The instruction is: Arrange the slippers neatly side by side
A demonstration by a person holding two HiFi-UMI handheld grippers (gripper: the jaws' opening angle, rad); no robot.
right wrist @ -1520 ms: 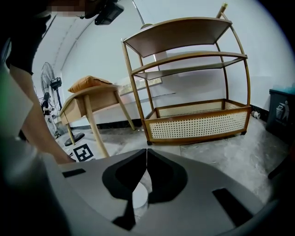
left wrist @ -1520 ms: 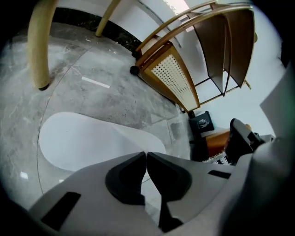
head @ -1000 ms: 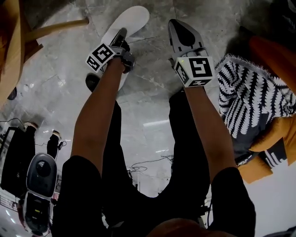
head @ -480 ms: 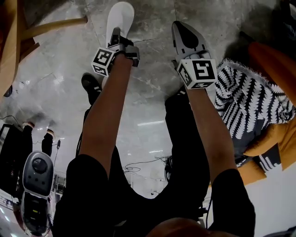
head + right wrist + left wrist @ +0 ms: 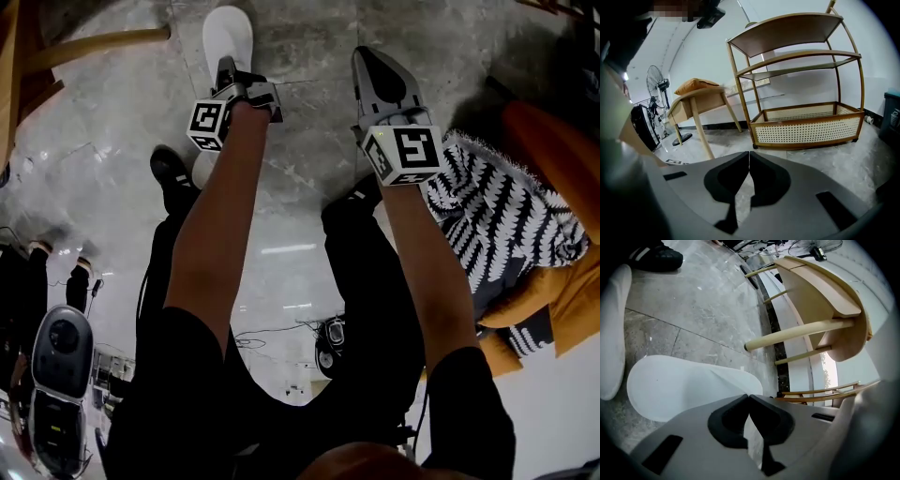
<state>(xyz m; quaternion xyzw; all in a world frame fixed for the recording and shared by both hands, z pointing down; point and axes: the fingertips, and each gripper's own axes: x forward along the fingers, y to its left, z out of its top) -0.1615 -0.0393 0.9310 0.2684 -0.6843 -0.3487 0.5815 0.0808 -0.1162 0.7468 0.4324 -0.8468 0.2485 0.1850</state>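
Head view: at 11 o'clock, left gripper [image 5: 225, 67] with jaws pressed shut on a thin fold of a white slipper [image 5: 228, 26], on the grey floor [image 5: 309, 141] and stretching toward 12 o'clock. At 1 o'clock, right gripper [image 5: 368, 58], well apart from that slipper, jaws closed together on nothing. Left gripper view: second white slipper [image 5: 613, 333] at the 9 o'clock edge, near a black shoe [image 5: 654, 258] at 11 o'clock; wooden stool [image 5: 825, 301] at 2 o'clock
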